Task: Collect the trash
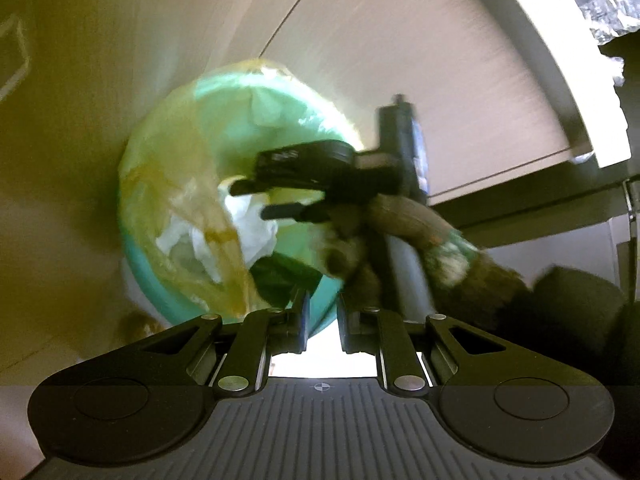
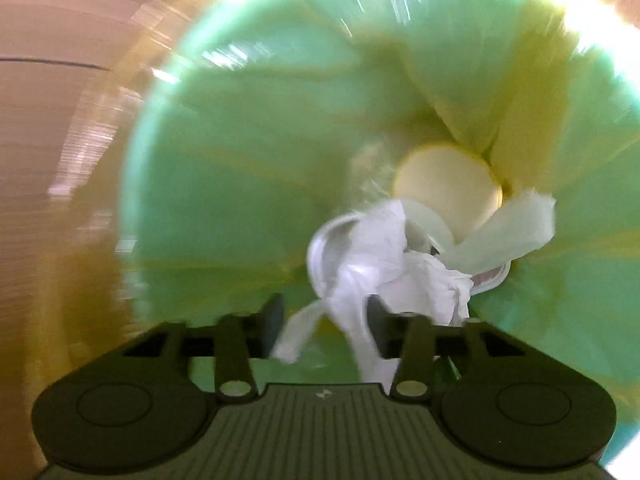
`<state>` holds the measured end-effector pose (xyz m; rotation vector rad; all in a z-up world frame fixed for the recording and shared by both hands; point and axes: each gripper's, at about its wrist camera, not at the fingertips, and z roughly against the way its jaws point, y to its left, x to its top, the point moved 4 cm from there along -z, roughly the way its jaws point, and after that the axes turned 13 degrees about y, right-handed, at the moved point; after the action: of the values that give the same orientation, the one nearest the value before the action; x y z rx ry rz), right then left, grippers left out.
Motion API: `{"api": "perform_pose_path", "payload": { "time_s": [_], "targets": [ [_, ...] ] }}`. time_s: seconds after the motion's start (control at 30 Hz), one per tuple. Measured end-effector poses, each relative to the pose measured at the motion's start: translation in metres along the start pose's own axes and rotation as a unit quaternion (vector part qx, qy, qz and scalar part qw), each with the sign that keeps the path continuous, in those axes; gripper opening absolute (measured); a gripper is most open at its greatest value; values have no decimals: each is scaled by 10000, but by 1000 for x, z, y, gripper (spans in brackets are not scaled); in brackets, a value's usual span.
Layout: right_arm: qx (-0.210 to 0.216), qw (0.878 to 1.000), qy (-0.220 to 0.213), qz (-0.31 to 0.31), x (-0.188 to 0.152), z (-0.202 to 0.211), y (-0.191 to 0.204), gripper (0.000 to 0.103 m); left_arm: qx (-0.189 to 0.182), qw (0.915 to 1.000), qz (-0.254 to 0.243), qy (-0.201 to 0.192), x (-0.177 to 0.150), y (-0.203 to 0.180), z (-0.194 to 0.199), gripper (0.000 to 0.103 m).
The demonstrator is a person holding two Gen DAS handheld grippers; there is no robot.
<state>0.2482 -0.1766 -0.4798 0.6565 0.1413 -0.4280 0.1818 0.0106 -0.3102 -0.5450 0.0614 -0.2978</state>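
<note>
Right wrist view: right gripper [image 2: 322, 326] jaws apart, crumpled tissue [image 2: 384, 264] loose between them, trailing toward 1 o'clock over green bin [image 2: 224, 152]. Left gripper [image 1: 322, 320] nearly together, empty.

Pale wood-grain cabinet front [image 1: 420, 64], beige floor [image 1: 60, 140] — warm, blurred light

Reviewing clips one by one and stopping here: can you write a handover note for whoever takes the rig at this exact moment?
Right tongs: open over the green bin, white tissue loose between the fingers, dropping in.
Left tongs: nearly closed at the bin's rim; whether they pinch the yellowish liner is unclear.
In the bin: more tissue, a round pale lid.
Done: tissue released.
Left: pull the right tongs clear, look for further trash.
</note>
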Motion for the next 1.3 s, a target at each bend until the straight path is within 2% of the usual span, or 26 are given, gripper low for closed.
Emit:
{"api": "perform_pose_path", "payload": {
  "time_s": [0.1,0.2,0.33,0.43,0.53,0.6,0.63,0.7,0.77,0.9,1.03,1.3],
  "targets": [
    [19,9998,-198,16,-17,34,12,50,135,9996,-48,-252,0,-15,13,17],
    [-23,9978,-608,249,-37,77,22,50,241,9978,40,-612,-8,-28,25,17],
    [-445,9879,-1278,759,-73,135,38,50,408,9890,84,-1421,-23,-54,53,17],
    [-755,9660,-1953,1517,-118,185,54,50,610,9724,33,-2250,-38,-83,85,17],
    [-1025,9373,-2474,2232,-168,245,69,51,1002,9490,-62,-2990,-58,-117,124,17],
    [-1209,9149,-2790,2654,-200,280,78,60,1157,9362,-80,-3316,-72,-141,143,17],
    [-1265,9076,-2890,2772,-212,292,81,64,1214,9296,-123,-3477,-81,-154,153,17],
    [-1234,8940,-3094,2996,-239,321,90,65,1343,9181,-263,-3721,-101,-179,168,17],
    [-1121,8877,-3275,3038,-260,348,93,65,1508,9076,-390,-3899,-117,-207,176,17],
    [-807,8773,-3485,3199,-295,379,93,66,1626,8956,-451,-4117,-145,-239,184,17],
    [-987,8477,-3817,3548,-325,391,92,66,1801,8842,-426,-4289,-163,-256,187,17],
    [-713,8356,-3953,3748,-360,403,90,66,2067,8807,-514,-4230,-194,-274,182,17]
  ]
}}
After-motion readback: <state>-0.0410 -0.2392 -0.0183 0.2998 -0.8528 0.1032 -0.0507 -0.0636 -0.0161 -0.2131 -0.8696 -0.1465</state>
